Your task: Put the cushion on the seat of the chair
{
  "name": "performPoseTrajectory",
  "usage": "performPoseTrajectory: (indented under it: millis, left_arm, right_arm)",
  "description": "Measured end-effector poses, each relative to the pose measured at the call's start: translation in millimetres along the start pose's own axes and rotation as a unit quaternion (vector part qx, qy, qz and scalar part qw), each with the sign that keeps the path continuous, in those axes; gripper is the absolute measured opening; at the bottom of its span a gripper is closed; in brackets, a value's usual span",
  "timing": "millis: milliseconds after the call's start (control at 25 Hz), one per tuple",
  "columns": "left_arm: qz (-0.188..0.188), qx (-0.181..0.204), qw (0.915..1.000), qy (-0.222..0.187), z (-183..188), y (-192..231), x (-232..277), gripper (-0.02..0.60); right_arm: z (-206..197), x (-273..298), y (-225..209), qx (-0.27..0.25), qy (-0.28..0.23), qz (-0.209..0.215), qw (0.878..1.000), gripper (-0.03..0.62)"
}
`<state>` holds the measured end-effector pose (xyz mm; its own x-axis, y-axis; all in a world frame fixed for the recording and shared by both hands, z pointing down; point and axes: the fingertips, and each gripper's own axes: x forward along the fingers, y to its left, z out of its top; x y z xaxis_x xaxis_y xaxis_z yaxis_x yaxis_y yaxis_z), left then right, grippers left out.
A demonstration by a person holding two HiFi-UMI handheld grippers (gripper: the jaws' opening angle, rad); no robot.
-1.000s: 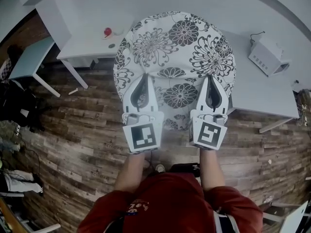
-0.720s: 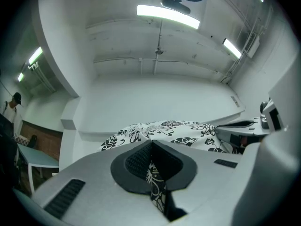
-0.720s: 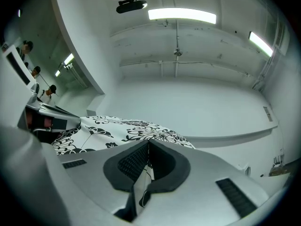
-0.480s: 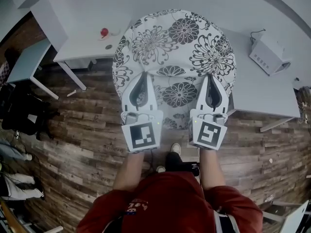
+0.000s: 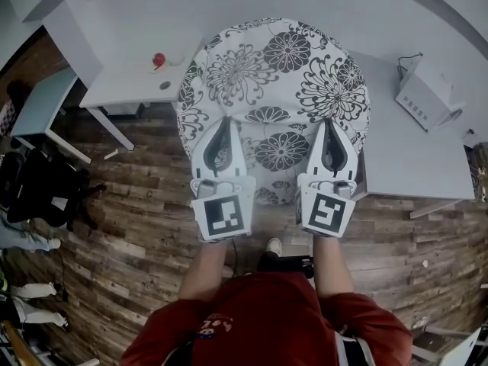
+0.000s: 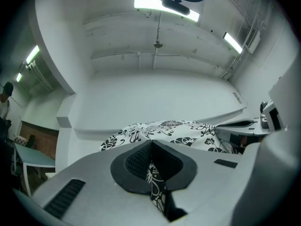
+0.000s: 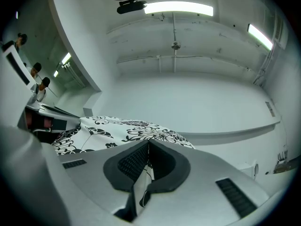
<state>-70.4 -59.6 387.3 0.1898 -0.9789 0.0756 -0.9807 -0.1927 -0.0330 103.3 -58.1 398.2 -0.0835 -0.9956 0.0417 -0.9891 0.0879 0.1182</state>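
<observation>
Wood floor (image 5: 137,227) below: I hold cushion (image 5: 282,75) up, L gripper (image 5: 226,124) & R gripper (image 5: 330,124) each pinching its edge; next, find chair seat.

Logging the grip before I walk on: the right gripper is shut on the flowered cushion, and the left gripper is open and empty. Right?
Not quite. The left gripper is not open and empty: the left gripper view shows it shut on a fold of the cushion too. The right gripper is shut on it, as you said.
</observation>
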Motion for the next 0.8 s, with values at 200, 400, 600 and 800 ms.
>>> performPoseTrajectory:
  millis: [200,400,600,800]
  left_arm:
    - [0.008,0.002,0.9999,-0.006,-2.2,-1.0,1.4,0.028]
    - [0.002,-0.004,1.0,-0.002,-2.6,-0.3,1.2,0.028]
    - [0.004,-0.004,1.0,-0.001,-3.3,0.5,1.2,0.028]
    - [0.007,-0.009,0.9999,-0.001,-2.7,0.5,0.5,0.028]
  right_arm:
    - [1.1,3.9,2.3,0.015,-0.028,0.011,0.999,0.028]
    - [0.2,1.2,0.0,0.003,-0.007,0.001,1.0,0.028]
    - [0.8,1.9,1.4,0.0,-0.007,0.004,1.0,0.028]
    - [-2.3,0.7,-0.5,-0.006,0.01,0.001,1.0,0.028]
